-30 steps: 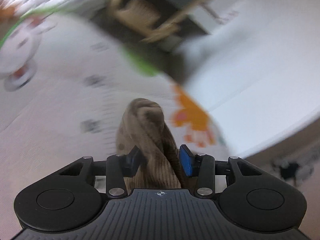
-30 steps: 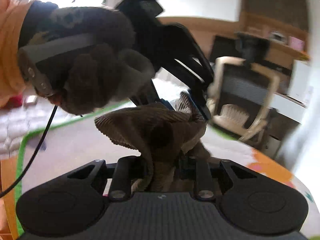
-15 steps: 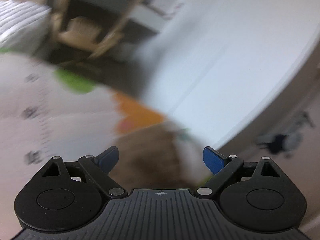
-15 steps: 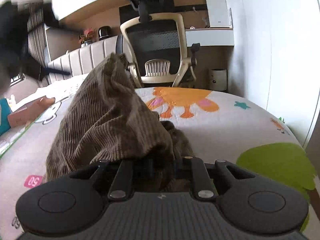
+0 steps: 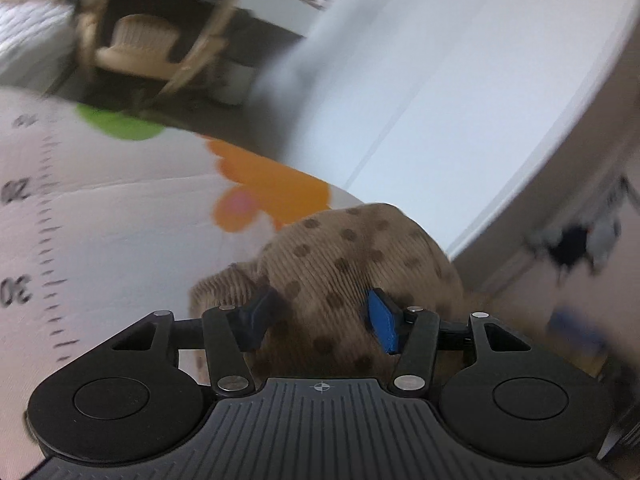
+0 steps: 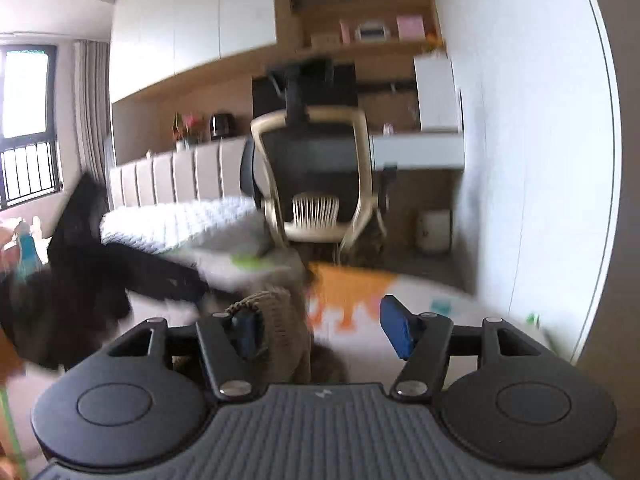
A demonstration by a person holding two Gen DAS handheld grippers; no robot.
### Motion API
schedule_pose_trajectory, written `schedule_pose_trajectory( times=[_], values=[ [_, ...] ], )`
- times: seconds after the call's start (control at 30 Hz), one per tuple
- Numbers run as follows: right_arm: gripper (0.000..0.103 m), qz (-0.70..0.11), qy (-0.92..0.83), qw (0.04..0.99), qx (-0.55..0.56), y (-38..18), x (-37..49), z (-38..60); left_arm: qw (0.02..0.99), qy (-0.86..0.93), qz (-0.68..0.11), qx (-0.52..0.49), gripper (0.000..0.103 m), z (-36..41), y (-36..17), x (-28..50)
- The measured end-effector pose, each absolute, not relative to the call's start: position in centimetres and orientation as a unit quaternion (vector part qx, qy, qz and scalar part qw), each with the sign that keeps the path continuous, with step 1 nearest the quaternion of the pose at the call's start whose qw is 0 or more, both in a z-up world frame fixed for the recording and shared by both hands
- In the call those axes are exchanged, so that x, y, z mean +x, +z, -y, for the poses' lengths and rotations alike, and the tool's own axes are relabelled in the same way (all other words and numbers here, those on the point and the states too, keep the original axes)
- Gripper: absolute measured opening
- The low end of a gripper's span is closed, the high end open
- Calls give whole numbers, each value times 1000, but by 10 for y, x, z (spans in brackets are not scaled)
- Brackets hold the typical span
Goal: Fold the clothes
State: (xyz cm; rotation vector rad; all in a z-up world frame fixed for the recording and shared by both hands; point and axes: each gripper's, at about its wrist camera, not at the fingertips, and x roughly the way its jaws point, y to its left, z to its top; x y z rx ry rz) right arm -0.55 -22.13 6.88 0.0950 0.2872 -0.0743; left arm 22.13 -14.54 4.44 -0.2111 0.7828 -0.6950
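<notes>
In the left wrist view, the left gripper [image 5: 320, 316], whose jaws had just been closing, pressed both blue pads into a humped brown ribbed corduroy garment with dark dots [image 5: 352, 252], which lay on the white printed mat [image 5: 112, 216].

In the right wrist view, the right gripper [image 6: 324, 330] had just been opening; its jaws stood apart, the ribbed fabric [image 6: 286, 328] against the left pad only.

two fisheye views, each mounted just behind a hand-held gripper and looking forward along its fingers. the left wrist view sits close above a brown corduroy garment [image 5: 352, 256] and tilts down across a printed play mat [image 5: 100, 208] toward a white wall [image 5: 460, 100], with an office chair [image 5: 148, 40] blurred at upper left. the right wrist view looks nearly level across the room, straight at the same office chair [image 6: 316, 184] and a desk [image 6: 416, 152]. both views share the garment [image 6: 280, 320], mat [image 6: 360, 300], chair and wall [image 6: 528, 140].
</notes>
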Motion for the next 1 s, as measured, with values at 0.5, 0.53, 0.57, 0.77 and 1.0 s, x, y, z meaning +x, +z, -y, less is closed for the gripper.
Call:
schedule_pose_trajectory(
  times=[0.5, 0.53, 0.57, 0.77, 1.0],
  values=[
    [86, -232, -108, 963, -81, 60, 6, 224, 882, -346, -318, 16, 88, 170, 36, 197],
    [88, -256, -116, 956, -81, 52, -3, 230, 880, -357, -313, 19, 88, 171, 36, 193],
    [92, -278, -121, 949, -81, 44, -11, 236, 877, -367, -308, 24, 88, 173, 37, 190],
    [98, -332, -72, 935, -100, 29, -24, 231, 884, -358, -296, 52, 94, 179, 31, 180],
    [99, -279, 22, 960, -30, 31, -58, 219, 886, -352, -299, 32, 94, 167, 23, 190]
  ],
)
